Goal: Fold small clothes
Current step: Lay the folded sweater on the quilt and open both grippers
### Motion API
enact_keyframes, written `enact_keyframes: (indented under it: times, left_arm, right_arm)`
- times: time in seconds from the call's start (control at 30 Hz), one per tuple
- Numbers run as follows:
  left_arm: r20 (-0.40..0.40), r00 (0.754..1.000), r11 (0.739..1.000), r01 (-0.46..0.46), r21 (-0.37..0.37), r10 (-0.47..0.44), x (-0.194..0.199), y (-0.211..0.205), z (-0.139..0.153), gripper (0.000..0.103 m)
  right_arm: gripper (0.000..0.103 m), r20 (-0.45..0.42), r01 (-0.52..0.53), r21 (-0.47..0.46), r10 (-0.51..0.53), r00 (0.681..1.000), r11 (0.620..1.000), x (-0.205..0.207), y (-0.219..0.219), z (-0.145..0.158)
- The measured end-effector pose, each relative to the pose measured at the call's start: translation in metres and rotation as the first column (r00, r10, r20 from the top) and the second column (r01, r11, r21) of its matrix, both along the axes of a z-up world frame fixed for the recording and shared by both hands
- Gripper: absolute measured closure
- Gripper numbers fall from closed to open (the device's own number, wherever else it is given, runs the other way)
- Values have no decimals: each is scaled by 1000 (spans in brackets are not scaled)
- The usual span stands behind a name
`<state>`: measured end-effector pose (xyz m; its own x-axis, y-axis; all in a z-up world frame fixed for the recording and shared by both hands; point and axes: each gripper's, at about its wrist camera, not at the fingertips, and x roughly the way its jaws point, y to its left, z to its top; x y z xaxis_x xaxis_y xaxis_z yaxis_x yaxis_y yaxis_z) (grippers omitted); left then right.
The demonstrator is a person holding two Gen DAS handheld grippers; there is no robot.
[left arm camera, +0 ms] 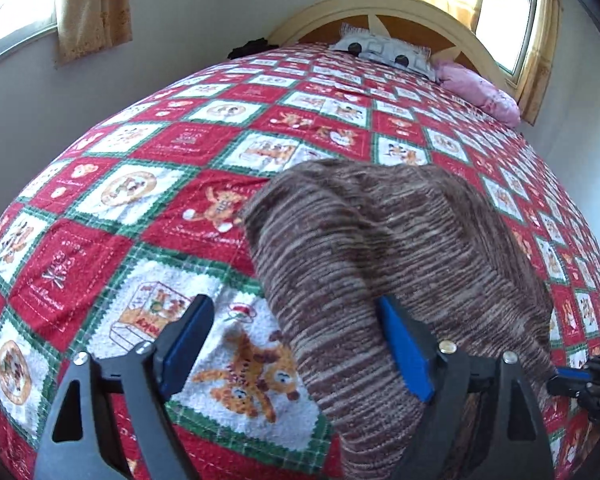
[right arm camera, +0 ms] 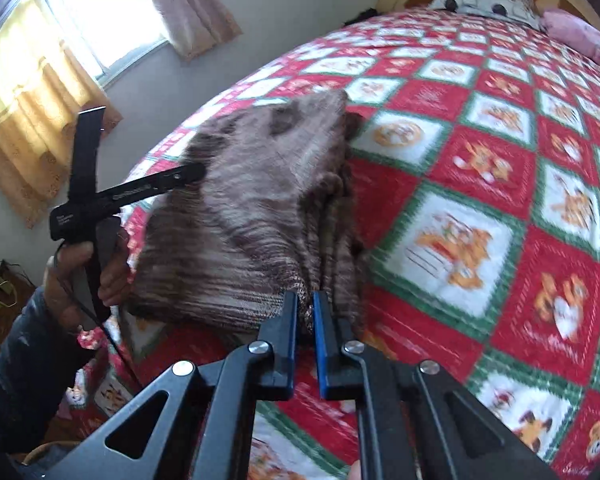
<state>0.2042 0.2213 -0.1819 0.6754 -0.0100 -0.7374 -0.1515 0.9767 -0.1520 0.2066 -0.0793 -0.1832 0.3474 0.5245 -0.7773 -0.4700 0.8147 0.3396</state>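
A brown striped knit garment (left arm camera: pixel 380 248) lies on the red, white and green patterned bed quilt (left arm camera: pixel 172 208), folded into a thick bundle. My left gripper (left arm camera: pixel 296 344) is open, its blue-padded fingers wide apart over the garment's near left edge, the right finger on the knit. In the right wrist view, my right gripper (right arm camera: pixel 305 312) is shut on the near corner of the garment (right arm camera: pixel 252 208) and lifts it. The left gripper (right arm camera: pixel 140 188) shows there too, held by a hand at the garment's left side.
The quilt (right arm camera: pixel 480 200) covers the whole bed. A grey patterned pillow (left arm camera: pixel 384 50) and a pink pillow (left arm camera: pixel 480 90) lie by the wooden headboard (left arm camera: pixel 364 8). Curtained windows (right arm camera: pixel 80 28) flank the bed.
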Motion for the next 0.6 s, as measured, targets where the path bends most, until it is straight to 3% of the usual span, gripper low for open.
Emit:
enact_keyframes:
  times: [0.17, 0.3, 0.4, 0.6]
  left_arm:
    - [-2, 1000, 1000, 1, 4, -1, -2, 0, 2, 16]
    - [-3, 1000, 1000, 5, 7, -5, -1, -4, 1, 16]
    - [-1, 1000, 1000, 8, 19, -8, -1, -7, 2, 16]
    - [-3, 1000, 1000, 11, 6, -11, -1, -6, 1, 16]
  right_arm:
    - [95, -11, -6, 20, 6, 1000, 1000, 4, 0, 6]
    - [93, 92, 24, 47, -28, 995, 999, 6, 2, 43]
    - [93, 161, -15, 66, 4, 987, 998, 14, 21, 65]
    - [93, 131, -45, 4, 44, 990, 999, 44, 64, 48]
